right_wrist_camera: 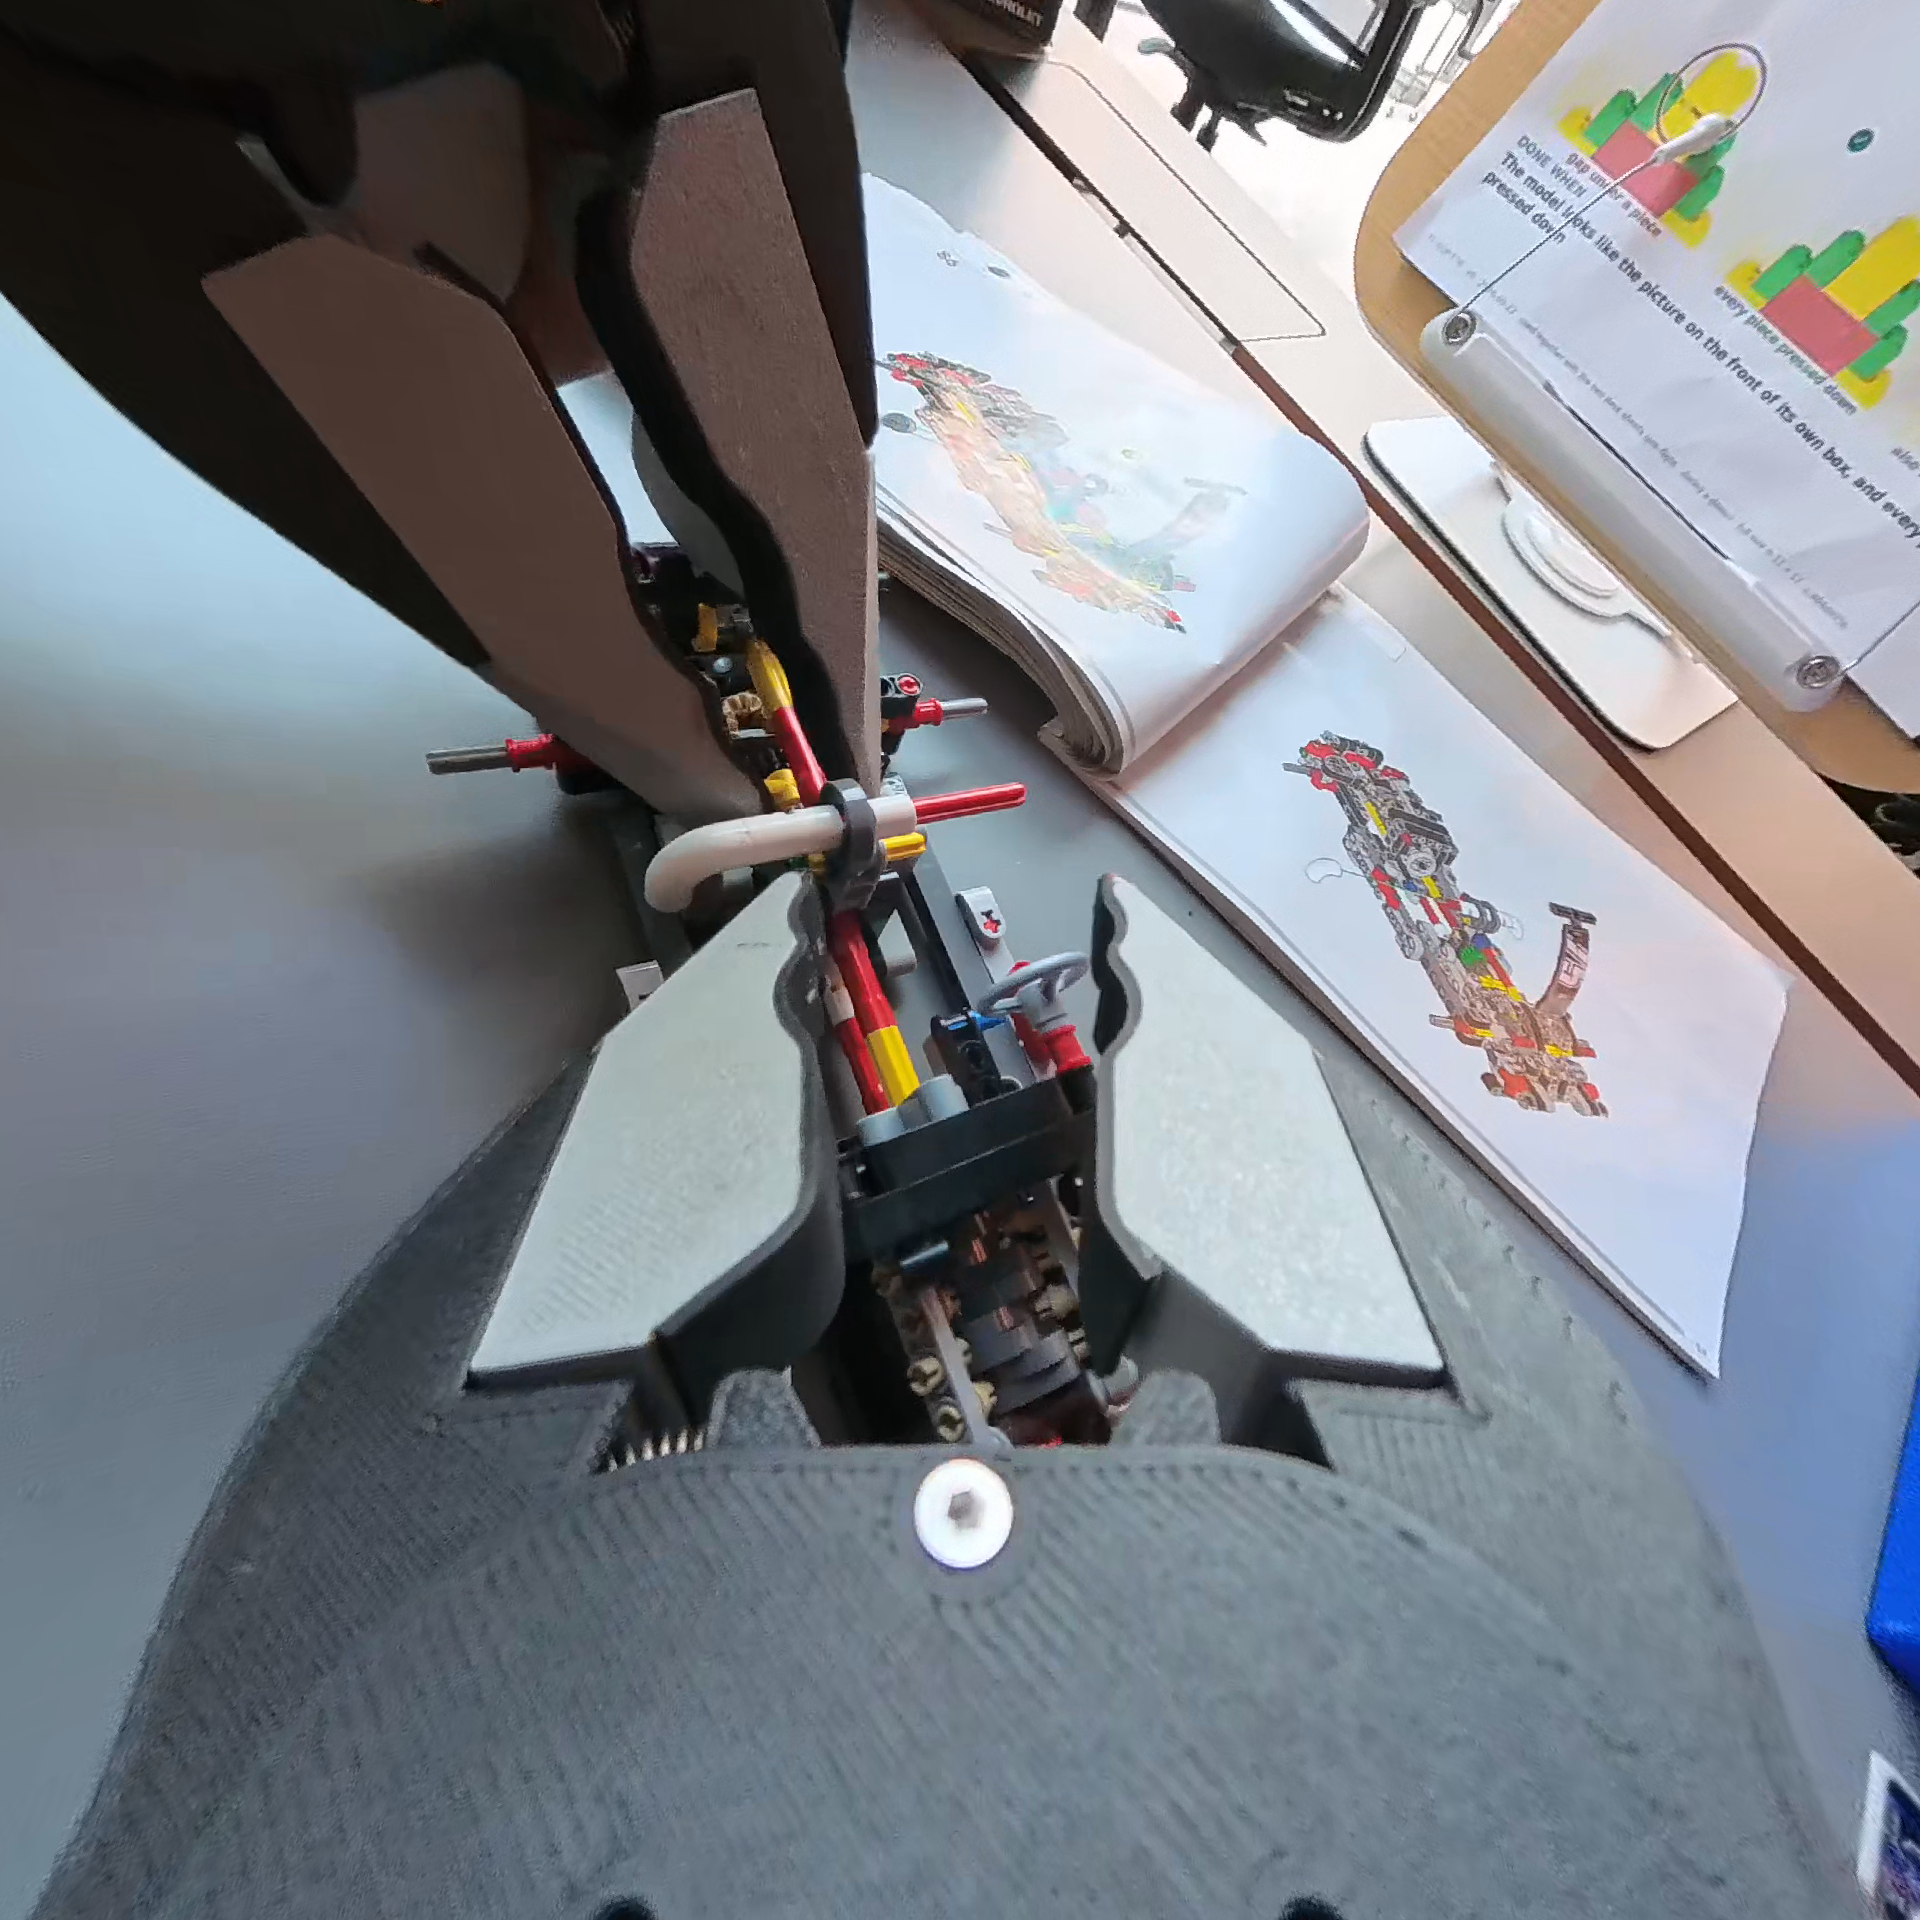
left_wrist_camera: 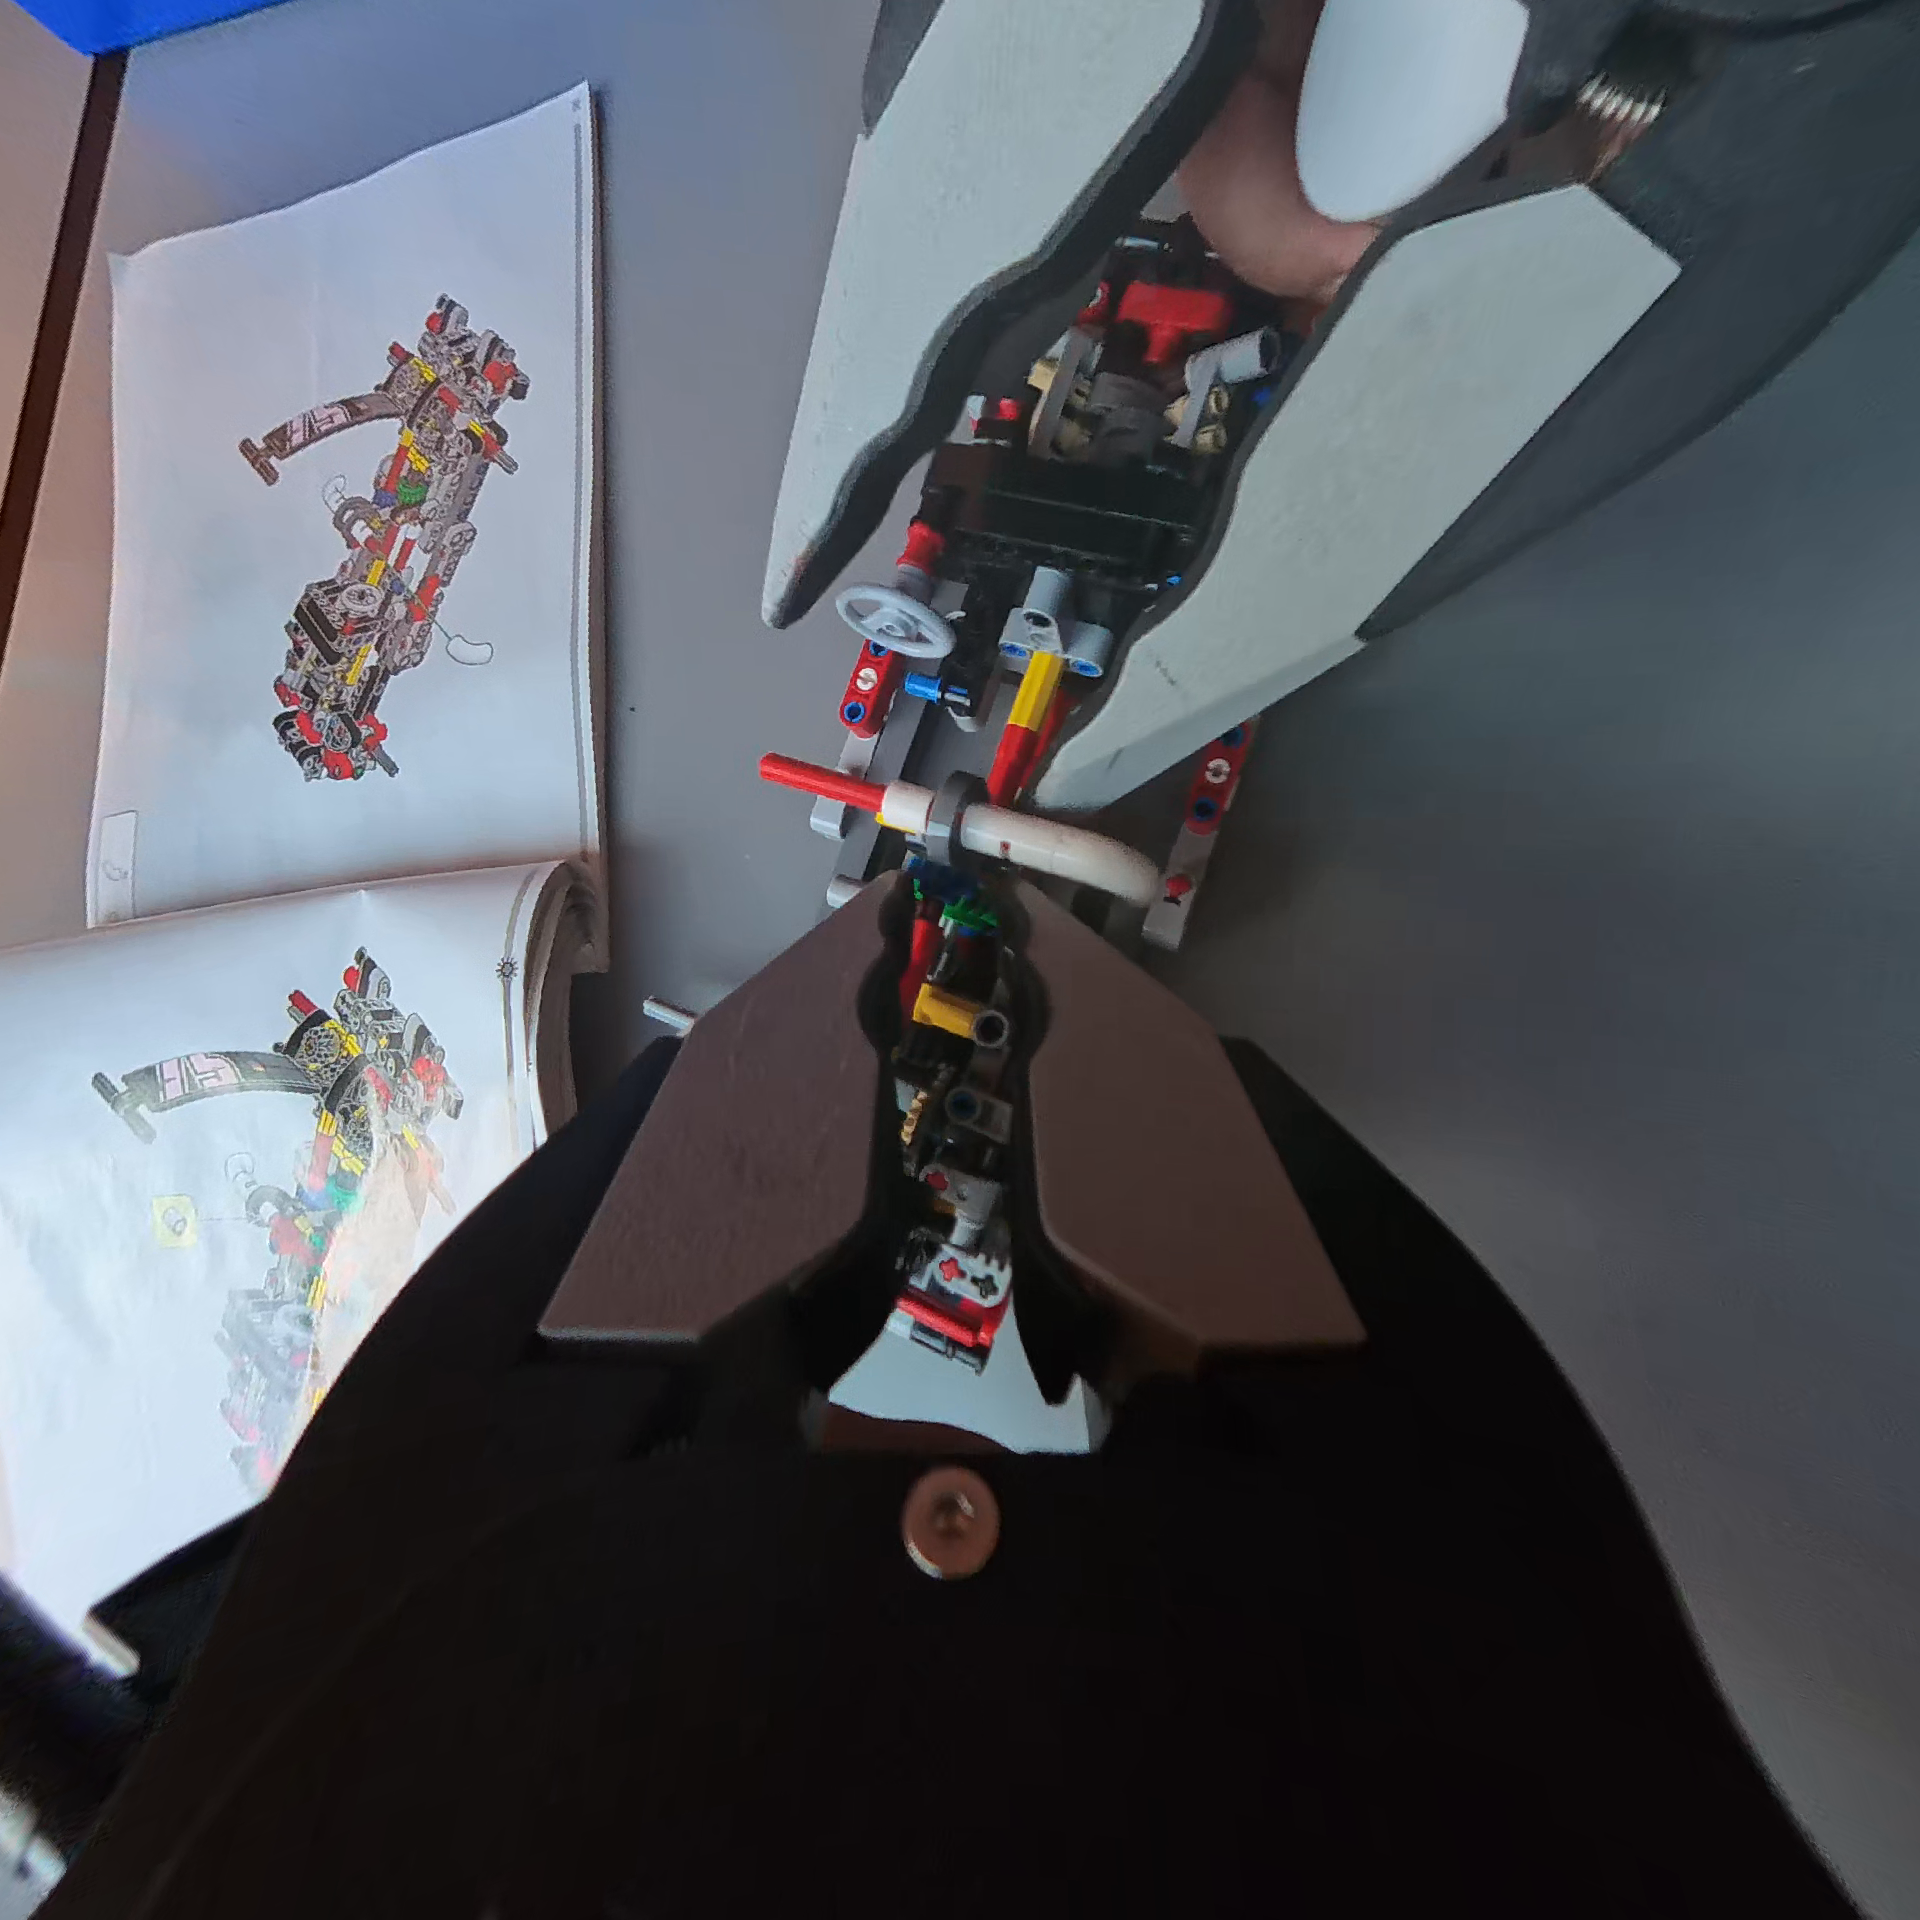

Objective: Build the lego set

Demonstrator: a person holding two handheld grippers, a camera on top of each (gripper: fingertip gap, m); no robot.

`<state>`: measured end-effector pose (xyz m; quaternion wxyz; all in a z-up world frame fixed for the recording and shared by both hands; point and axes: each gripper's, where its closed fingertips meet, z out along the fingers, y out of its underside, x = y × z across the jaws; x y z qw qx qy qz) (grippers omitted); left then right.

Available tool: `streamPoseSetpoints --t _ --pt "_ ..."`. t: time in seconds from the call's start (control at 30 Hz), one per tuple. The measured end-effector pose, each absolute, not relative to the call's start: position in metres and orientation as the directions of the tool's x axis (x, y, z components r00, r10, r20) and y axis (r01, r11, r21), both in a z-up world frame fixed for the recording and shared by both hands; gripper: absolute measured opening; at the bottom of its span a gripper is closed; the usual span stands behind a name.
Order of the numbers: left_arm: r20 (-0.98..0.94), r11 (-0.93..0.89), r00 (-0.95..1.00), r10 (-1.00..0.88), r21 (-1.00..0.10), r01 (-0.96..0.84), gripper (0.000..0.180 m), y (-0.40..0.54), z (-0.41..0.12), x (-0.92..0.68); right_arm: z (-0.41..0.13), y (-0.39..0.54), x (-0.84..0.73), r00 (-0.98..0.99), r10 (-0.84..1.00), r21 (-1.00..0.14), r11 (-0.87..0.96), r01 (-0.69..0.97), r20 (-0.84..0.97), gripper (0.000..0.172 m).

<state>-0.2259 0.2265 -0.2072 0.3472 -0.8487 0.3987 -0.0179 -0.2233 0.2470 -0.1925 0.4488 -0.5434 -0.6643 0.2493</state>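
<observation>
Left gripper (left_wrist_camera: 951, 904): black shell, flat brown angular fingers (left_wrist_camera: 748, 1132), black wavy-edged pads, copper-toned screw (left_wrist_camera: 951, 1522) at centre of body. Right gripper (right_wrist_camera: 945, 914): dark grey ribbed printed shell, flat light grey fingers (right_wrist_camera: 675, 1164), black wavy pads, pale hex screw (right_wrist_camera: 963, 1512), spring coil (right_wrist_camera: 649, 1446) beside finger base.

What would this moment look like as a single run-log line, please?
left gripper: shut on brick model | right gripper: around model, contact unclear | instruction booklet beside
</observation>
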Motion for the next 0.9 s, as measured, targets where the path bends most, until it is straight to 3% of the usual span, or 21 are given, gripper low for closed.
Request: streamPoseSetpoints --t 0.37,0.57,0.73,0.9 --pt "-0.228 -0.432 0.687 -0.690 -0.631 -0.644 0.015 0.229 -0.206 -0.223 -0.195 0.247 -0.221 -0.110 0.943 -0.830 0.328 0.451 0.313 0.033" --pt "-0.237 -0.381 0.714 -0.659 -0.713 -0.589 0.007 0.233 -0.196 -0.220 -0.194 0.251 -0.220 -0.122 0.950 -0.842 0.312 0.441 0.289 0.036" --pt "-0.232 -0.391 0.715 -0.659 -0.706 -0.590 0.011 0.235 -0.198 -0.220 -0.195 0.248 -0.220 -0.133 0.942 -0.832 0.334 0.443 0.307 0.037" --pt "-0.223 -0.367 0.690 -0.689 -0.714 -0.597 0.003 0.232 -0.196 -0.215 -0.196 0.248 -0.223 -0.111 0.911 -0.795 0.401 0.456 0.396 0.041"
